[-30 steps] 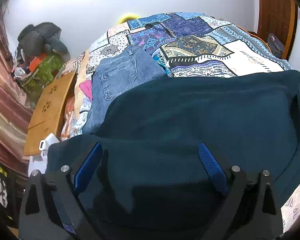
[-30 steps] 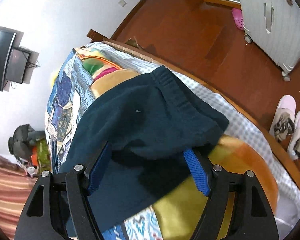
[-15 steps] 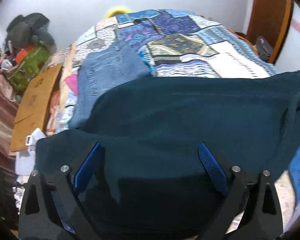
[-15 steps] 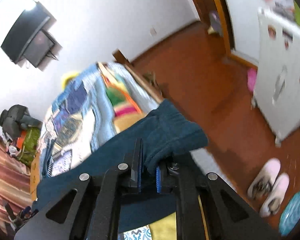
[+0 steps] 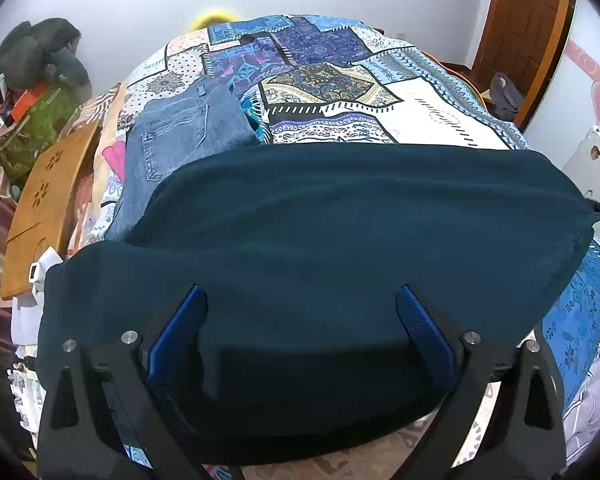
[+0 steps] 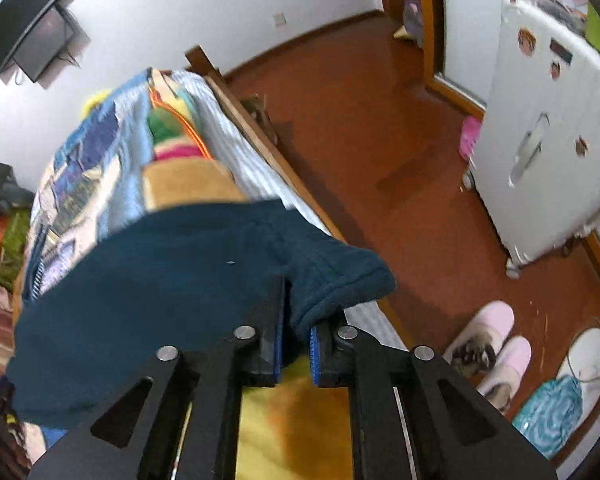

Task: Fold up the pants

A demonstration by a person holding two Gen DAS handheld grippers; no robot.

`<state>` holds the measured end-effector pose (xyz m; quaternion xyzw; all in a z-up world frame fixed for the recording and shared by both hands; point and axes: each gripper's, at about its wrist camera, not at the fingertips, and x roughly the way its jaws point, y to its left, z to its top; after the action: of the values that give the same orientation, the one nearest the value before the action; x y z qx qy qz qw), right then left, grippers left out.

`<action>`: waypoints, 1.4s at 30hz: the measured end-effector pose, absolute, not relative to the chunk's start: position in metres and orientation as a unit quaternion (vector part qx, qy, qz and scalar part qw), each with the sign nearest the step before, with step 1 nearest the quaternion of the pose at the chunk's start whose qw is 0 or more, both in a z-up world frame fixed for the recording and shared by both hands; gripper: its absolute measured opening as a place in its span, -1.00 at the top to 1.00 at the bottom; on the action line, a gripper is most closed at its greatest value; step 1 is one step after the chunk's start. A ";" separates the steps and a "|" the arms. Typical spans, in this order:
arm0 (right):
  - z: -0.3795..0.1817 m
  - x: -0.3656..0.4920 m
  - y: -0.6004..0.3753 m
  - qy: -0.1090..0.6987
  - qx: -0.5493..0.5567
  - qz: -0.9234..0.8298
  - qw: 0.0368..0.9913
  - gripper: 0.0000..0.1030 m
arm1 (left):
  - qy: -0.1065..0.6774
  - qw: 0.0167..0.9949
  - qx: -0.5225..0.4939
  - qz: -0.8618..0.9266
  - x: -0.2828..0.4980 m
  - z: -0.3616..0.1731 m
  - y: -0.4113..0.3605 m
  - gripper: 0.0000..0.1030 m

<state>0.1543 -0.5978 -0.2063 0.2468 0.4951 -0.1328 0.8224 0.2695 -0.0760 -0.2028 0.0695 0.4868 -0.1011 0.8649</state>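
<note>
The dark teal pants are spread across the near part of the bed, on the patchwork quilt, with folded jeans lying at the far left. The left gripper is held with jaws wide over the near edge of the pants, no pad pressing the cloth. The right gripper is seen with jaws narrow, opening slightly, the right-hand corner of the pants pinched between the pads.

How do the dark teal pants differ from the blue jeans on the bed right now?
The teal pants are dark and plain; the jeans are lighter faded denim with a stitched pocket. The teal pants spread wide across the near side; the jeans lie farther back on the left, partly covered by them. Both rest on the patchwork bedspread.
</note>
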 end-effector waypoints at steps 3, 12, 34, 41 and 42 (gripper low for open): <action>-0.205 0.150 -0.597 0.515 0.226 -0.151 0.813 0.45 | 0.484 0.868 0.059 -0.097 0.268 -0.202 -0.071 -0.90; -0.140 0.154 -0.554 0.470 0.113 -0.154 0.862 -0.03 | 0.448 0.892 0.034 -0.052 0.263 -0.183 -0.031 -0.90; -0.101 0.293 -0.232 0.396 -0.043 0.214 0.892 -0.43 | 0.431 0.888 -0.049 0.151 0.283 -0.181 0.216 -0.94; -0.139 0.338 -0.147 0.436 -0.088 0.277 0.852 -0.42 | 0.492 0.853 -0.123 0.124 0.314 -0.240 0.262 -0.90; -0.147 0.346 -0.134 0.444 -0.094 0.288 0.843 -0.43 | 0.502 0.845 -0.144 0.114 0.320 -0.250 0.269 -0.80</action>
<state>0.3456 -0.1337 -0.1467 -0.0945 0.4445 0.2879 0.8430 0.3201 0.2692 -0.2498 -0.1439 0.5018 0.1140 0.8453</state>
